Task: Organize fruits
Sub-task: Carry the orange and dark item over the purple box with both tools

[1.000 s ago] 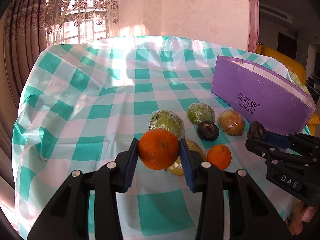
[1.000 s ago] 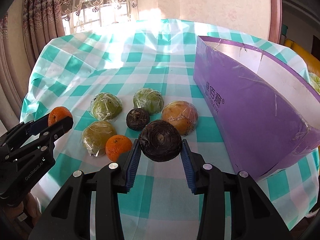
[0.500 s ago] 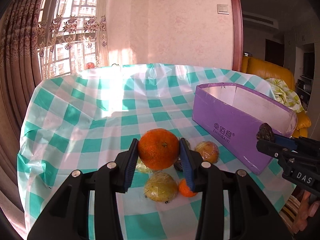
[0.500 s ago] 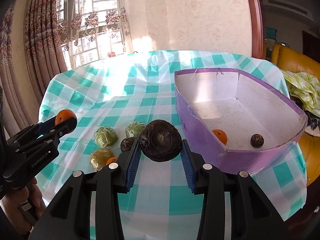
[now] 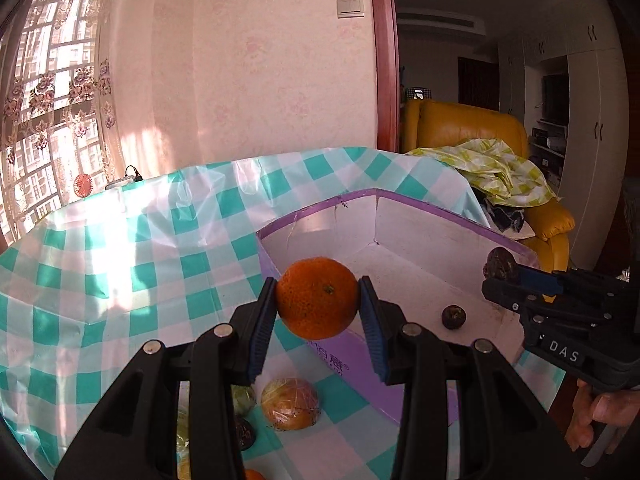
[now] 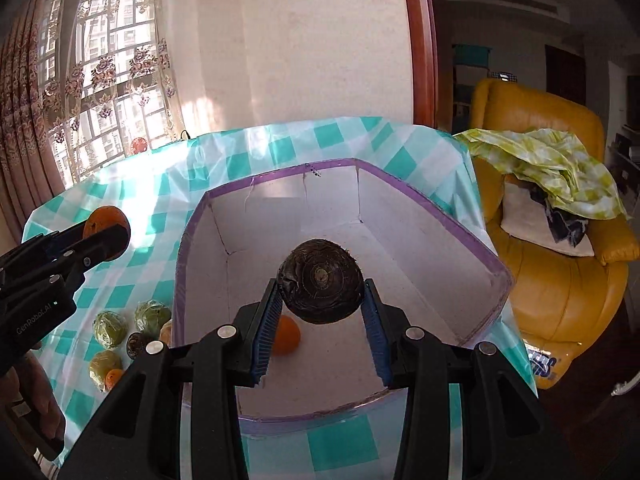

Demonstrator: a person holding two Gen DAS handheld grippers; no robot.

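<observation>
Orange [image 5: 317,298]: a bright, pebbled fruit, pinched at its widest part between the blue pads of the left gripper [image 5: 318,304], raised just above the near wall of the purple box [image 5: 400,384].

Dark fruit [image 6: 321,286]: a rough brown-black round, clamped in the right gripper [image 6: 320,308] and hanging over the box's white floor, well inside the rim.

Jaws: both sets are clenched on their loads, each fruit seated squarely between the pads with no visible tilt.

Purple box: open-topped and standing on the checked tablecloth [image 5: 120,280]; a small orange [image 6: 285,336] and a small dark fruit [image 5: 453,317] already lie on its floor.

Fruit left out: wrapped pieces, among them a yellowish one [image 5: 290,402] and two green ones [image 6: 110,326], sit on the cloth beside the box's outer wall.

Step in hand: judged from the poses, both fruits are about to be dropped into the box.

Doing it well: the right gripper looks ready to lower and open over bare floor, clear of the small orange below it. The left would do better to carry its orange further past the wall before letting go, since a release from here risks the fruit striking the rim and rolling off.

Risk: round fruit rolls; a low, gentle release keeps it from bouncing against the thin card walls.
</observation>
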